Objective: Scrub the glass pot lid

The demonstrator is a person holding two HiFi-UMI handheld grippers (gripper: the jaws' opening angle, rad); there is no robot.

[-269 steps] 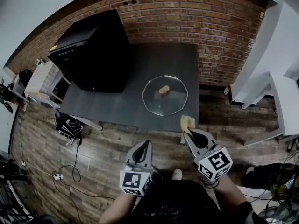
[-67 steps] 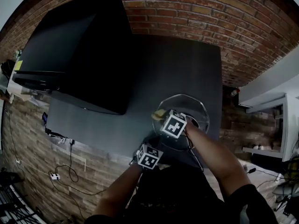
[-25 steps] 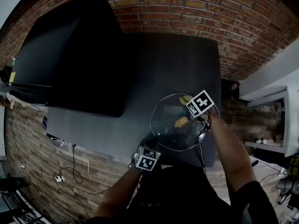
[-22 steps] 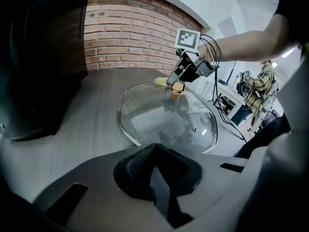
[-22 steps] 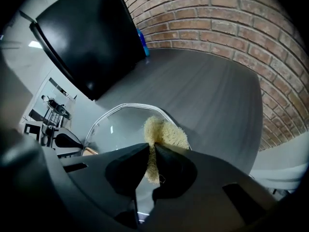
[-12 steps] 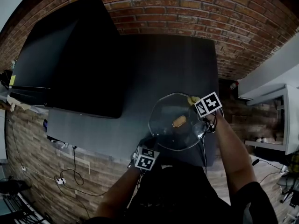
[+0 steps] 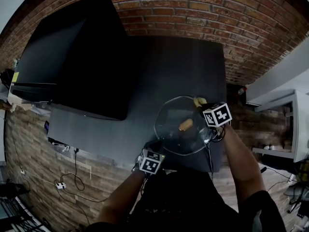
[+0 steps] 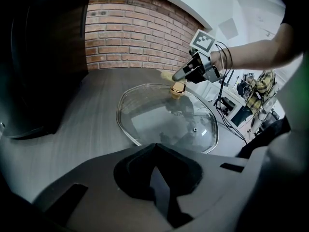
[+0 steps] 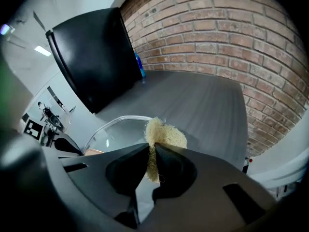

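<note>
Brick wall (image 7: 203, 13): red-brown courses fill the top of the head view, behind everything else.
Floor (image 7: 29, 144): wood planks at lower left, with cables trailing across them.
Black cabinet (image 7: 72, 57): a big dark box in the upper left, standing on the left part of the table.
Table (image 7: 174, 66): dark grey top in the centre of the frame, running back to the wall.
Glass pot lid (image 7: 170, 132): lies on the table's lower-right part, near the front edge, right of the cabinet and clear of it.
Right gripper (image 9: 150, 149): reaches in from the right of the head view, over the lid's far-right rim (its marker cube faces the camera); its jaws are clamped on the scrubber.
Left gripper (image 8: 154, 145): at the lid's lower-left rim in the head view; its jaws are pressed together with nothing visible between them, tips right at the near rim, though whether they touch the glass cannot be told.
Scrubber (image 9: 165, 133): a pale, fibrous tuft sticking out past the right jaw tips, sitting at the lid's far edge; contact with the glass is not clear.
Knob (image 7: 185, 124): small and golden, on the middle of the lid, lower left of the scrubber in the head view and apart from it.
</note>
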